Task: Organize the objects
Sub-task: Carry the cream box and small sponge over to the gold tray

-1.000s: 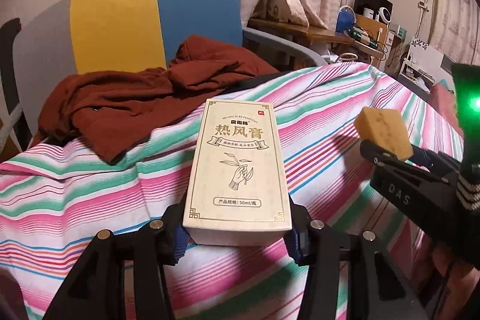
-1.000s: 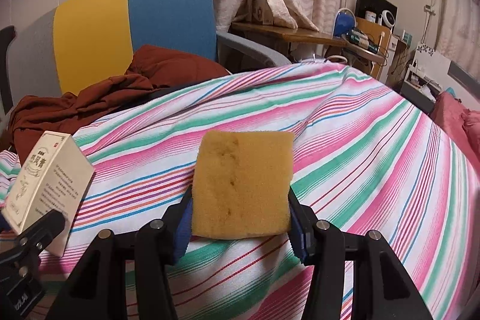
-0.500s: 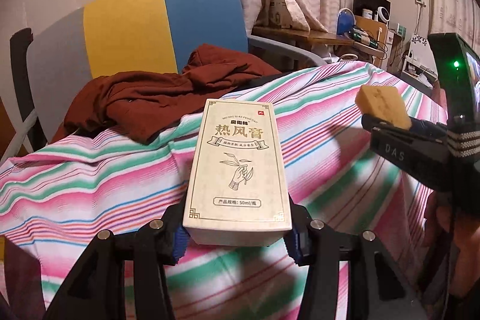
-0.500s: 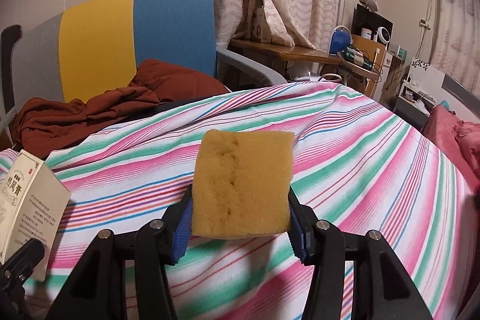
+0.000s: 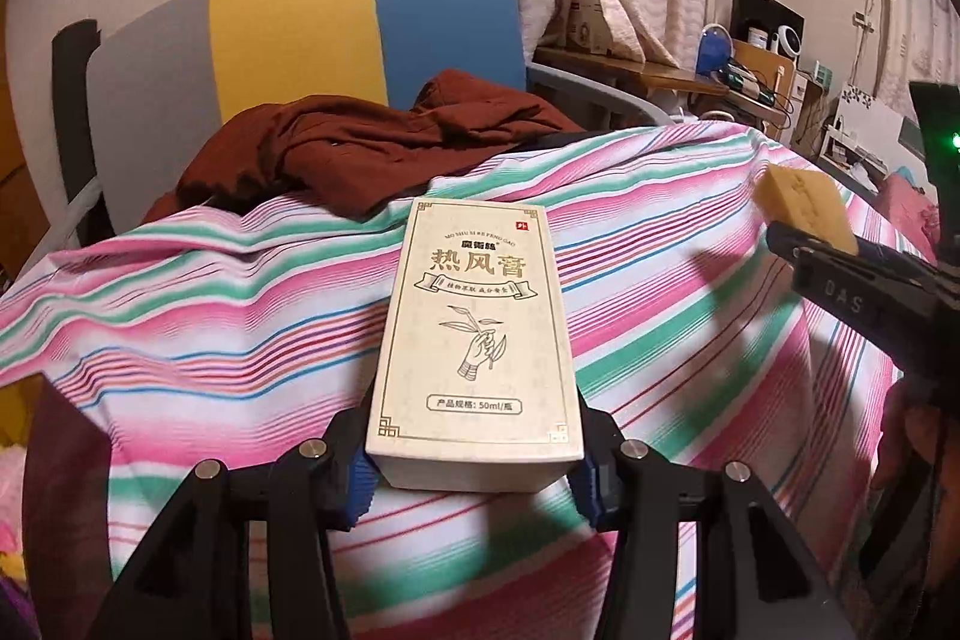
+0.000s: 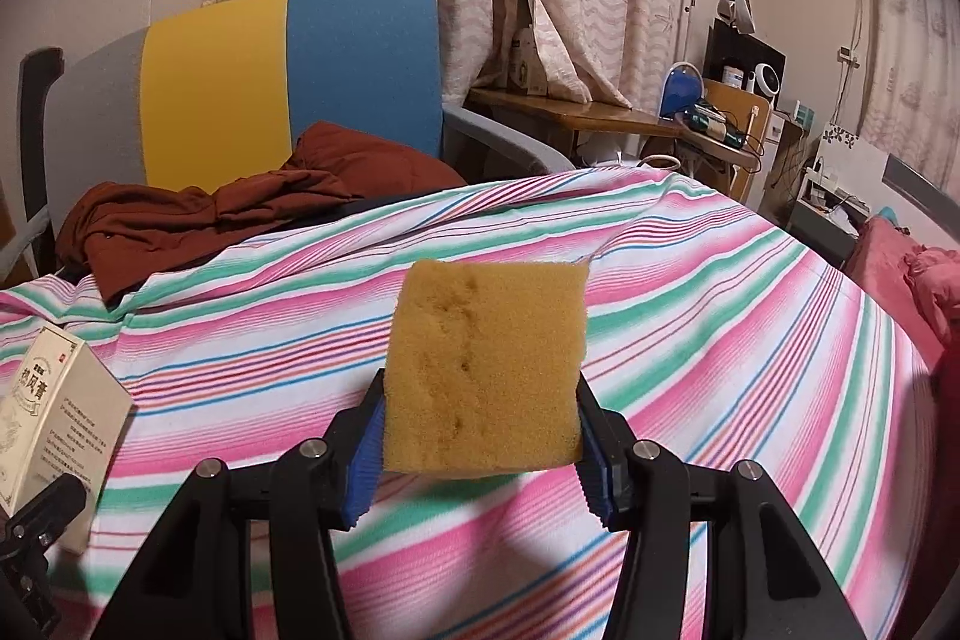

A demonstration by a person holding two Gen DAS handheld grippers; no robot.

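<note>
1. The cream ointment box (image 5: 477,334) is clamped at its lower end only by the left gripper (image 5: 474,472), raised above the striped bedsheet (image 5: 210,316). Most of its length juts forward beyond the blue pads, so a quick swing or a tilt could lever it out of the grip, and it would be dropped onto the sheet.

2. The yellow sponge (image 6: 486,370) is pinched between the pads of the right gripper (image 6: 480,460), likewise clear of the sheet. Being soft, it can be squashed and can creep out of the pads if the pinch is relaxed even slightly.

3. The two grippers are carried near each other: the sponge (image 5: 804,208) shows at the right edge of the left view, and the box (image 6: 54,412) at the lower left of the right view. A knock between them is possible if the paths are crossed, and either item could be dislodged.

4. No container or target spot is seen, so a misplaced release is a risk.

5. The rust-brown garment (image 5: 360,148) heaped at the chair (image 5: 300,40) could be snagged by a low pass.
</note>
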